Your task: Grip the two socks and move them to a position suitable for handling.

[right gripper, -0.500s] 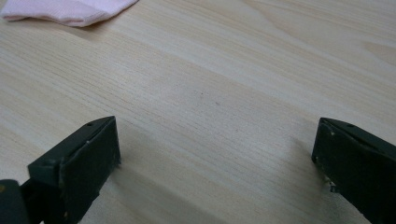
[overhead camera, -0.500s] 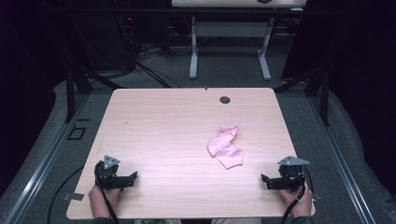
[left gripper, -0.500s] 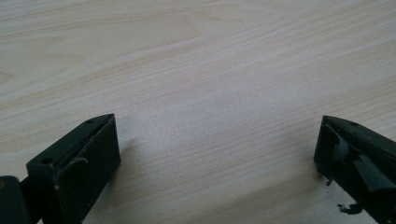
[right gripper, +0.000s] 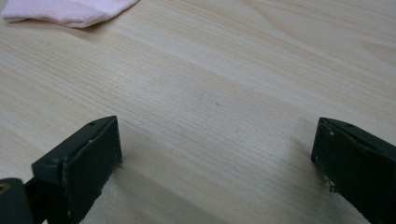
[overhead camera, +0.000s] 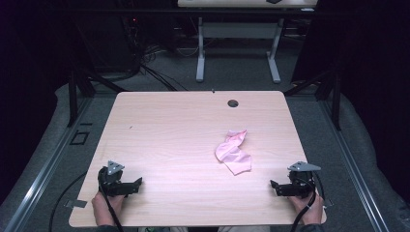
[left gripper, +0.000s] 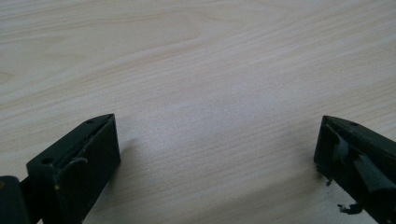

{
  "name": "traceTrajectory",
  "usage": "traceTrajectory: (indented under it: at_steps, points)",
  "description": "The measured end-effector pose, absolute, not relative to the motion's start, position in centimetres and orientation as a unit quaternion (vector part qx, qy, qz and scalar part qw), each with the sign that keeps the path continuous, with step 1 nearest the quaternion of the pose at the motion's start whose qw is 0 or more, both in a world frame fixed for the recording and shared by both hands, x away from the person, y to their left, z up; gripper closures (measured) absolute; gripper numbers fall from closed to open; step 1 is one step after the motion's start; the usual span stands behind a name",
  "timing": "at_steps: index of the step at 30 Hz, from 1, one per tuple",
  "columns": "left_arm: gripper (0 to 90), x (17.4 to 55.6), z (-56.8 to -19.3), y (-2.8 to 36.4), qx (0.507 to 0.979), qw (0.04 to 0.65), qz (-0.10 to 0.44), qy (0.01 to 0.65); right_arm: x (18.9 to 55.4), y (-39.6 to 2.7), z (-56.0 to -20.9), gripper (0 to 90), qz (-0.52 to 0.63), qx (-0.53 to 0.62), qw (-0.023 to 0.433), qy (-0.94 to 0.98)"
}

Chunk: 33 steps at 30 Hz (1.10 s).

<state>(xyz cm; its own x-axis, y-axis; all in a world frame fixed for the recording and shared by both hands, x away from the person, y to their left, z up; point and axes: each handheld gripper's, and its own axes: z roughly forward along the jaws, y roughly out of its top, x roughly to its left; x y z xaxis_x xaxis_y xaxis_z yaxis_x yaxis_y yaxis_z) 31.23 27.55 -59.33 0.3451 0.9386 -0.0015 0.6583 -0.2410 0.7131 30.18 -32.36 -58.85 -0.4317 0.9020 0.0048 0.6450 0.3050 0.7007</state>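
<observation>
High view puts my left gripper [overhead camera: 138, 183] at about seven o'clock on the table [overhead camera: 174, 125], jaws spread wide with nothing between them, and the right gripper [overhead camera: 273, 186] at about five o'clock, equally wide and equally empty. Against the frame from half a second ago, I can find no shift in either hand: both rest low at the near edge, pointing inward toward each other. The pink cloth [overhead camera: 233, 152] has not moved either; it lies crumpled a little right of centre, at roughly eleven o'clock from the right gripper and well apart from the left one.

Right gripper view shows bare wood between my jaws and a corner of the cloth [right gripper: 70, 11] at the upper left, near but not touched. Left gripper view gives me only wood grain between the open jaws.

My reading: nothing has started yet. The right gripper seems best placed for a first reach.
</observation>
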Motion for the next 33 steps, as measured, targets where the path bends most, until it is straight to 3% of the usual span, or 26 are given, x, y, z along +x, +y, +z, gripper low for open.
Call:
traceTrajectory:
  at_steps: [20, 33]
  points:
    - [0.0, 31.2, -59.3, 27.5, 0.756, 0.317, 0.221, 0.528, 30.5, -32.1, -58.2, 3.4, 0.325, 0.478, 0.191, 0.793]
    - [0.0, 31.2, -59.3, 27.5, 0.756, 0.317, 0.221, 0.529, 30.7, -29.7, -53.9, 0.0, 0.333, 0.426, 0.199, 0.817]
